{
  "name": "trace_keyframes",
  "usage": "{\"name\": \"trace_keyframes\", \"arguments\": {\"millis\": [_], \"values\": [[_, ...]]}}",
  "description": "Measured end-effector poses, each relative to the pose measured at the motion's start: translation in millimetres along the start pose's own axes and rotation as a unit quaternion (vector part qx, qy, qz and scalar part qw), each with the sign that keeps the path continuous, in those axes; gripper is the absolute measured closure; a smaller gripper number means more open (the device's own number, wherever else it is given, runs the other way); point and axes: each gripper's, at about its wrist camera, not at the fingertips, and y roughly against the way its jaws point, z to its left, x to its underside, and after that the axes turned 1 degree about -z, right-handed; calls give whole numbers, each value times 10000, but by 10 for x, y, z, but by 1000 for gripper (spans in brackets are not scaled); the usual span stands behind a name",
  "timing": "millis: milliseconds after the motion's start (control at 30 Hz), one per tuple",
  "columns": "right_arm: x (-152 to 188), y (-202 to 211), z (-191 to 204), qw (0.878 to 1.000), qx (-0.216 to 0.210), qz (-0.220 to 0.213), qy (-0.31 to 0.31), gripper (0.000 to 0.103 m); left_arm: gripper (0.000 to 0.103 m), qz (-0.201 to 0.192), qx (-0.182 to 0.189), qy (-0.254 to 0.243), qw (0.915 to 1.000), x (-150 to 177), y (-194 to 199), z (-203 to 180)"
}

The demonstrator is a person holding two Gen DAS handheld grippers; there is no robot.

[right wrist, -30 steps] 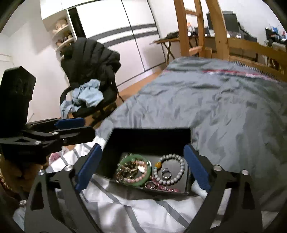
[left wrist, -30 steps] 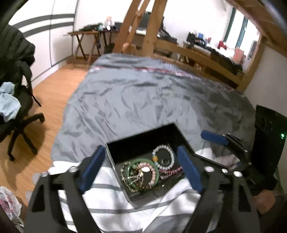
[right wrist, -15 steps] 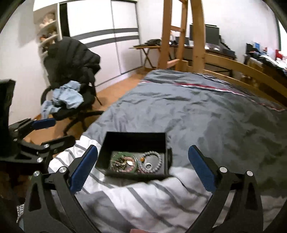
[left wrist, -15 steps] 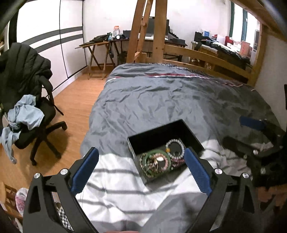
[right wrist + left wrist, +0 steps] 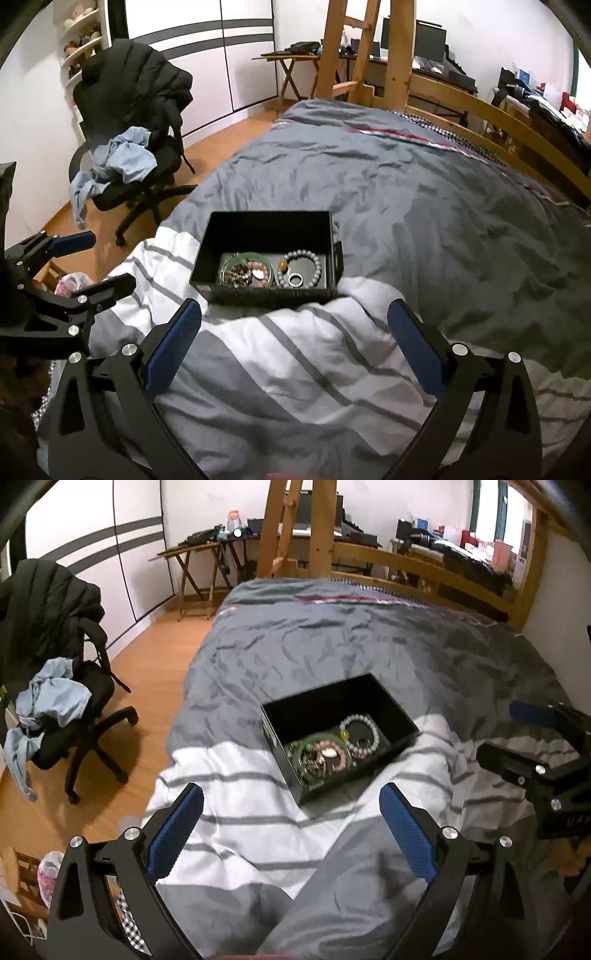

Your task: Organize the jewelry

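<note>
A black open box (image 5: 295, 775) (image 5: 266, 295) sits on the bed where the grey duvet meets a white striped cover. Inside lie a green bangle (image 5: 317, 738) (image 5: 247, 255), a pale bead bracelet (image 5: 360, 722) (image 5: 303, 254), a pink bead bracelet (image 5: 341, 751), a silver ring (image 5: 295, 279) and tangled chains. My left gripper (image 5: 291, 827) is open and empty, held back from the box; it also shows in the right wrist view (image 5: 81, 258). My right gripper (image 5: 295, 345) is open and empty, also back from the box; it shows at the right of the left wrist view (image 5: 524, 734).
An office chair (image 5: 74, 709) (image 5: 140, 184) with a black jacket and blue clothes stands on the wooden floor left of the bed. A wooden bed frame (image 5: 424, 565) and ladder posts (image 5: 399, 48) stand at the far end. Folding tables (image 5: 199, 565) stand by the wall.
Both grippers have pulled back and up from the box, which now looks smaller and farther. The jewelry in the box has not moved.
</note>
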Motion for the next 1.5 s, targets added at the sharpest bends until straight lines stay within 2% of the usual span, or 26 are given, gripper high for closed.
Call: {"name": "trace_keyframes", "arguments": {"millis": [200,467,1500], "values": [[78,15,29,9999,28,111,60,4,9,167,56,-69,9998,121,-63,-98],[157,53,70,9998,-19,151,117,4,9,216,-57,-95,9997,217,-8,-124],[207,20,121,9997,-156,184,105,4,9,299,-155,-207,9992,281,-9,-161]]}}
